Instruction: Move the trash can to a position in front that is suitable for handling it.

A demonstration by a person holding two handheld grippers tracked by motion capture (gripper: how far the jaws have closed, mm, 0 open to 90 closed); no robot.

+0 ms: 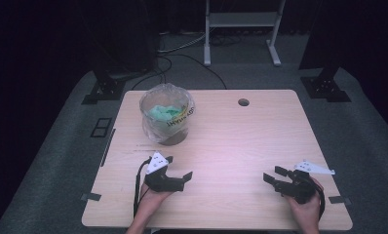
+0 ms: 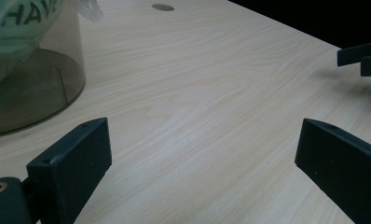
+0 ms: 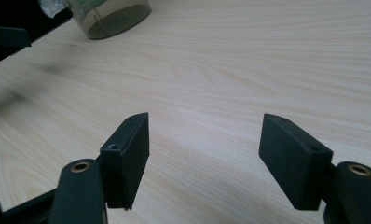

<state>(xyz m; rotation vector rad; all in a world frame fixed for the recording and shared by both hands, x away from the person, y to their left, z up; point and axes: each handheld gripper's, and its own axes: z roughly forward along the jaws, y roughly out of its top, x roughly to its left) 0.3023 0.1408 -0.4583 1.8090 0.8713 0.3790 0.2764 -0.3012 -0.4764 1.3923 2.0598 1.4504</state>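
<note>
the left gripper [image 1: 178, 173] and the right gripper [image 1: 275, 176] both rest low over the table [image 1: 241, 146] with jaws spread wide and nothing between them. the clear bin [image 1: 166, 119] with its thin plastic liner [image 1: 150, 97] stands just ahead of the left gripper and well off to the far left of the right one. the liner looks light, soft and slippery, likely to crumple or tear, so i would pinch its loose rim fold while steadying the stiffer bin wall.

Black left gripper [image 1: 178, 176], clear bin [image 1: 166, 120], pale woodgrain table [image 1: 241, 146]
</note>
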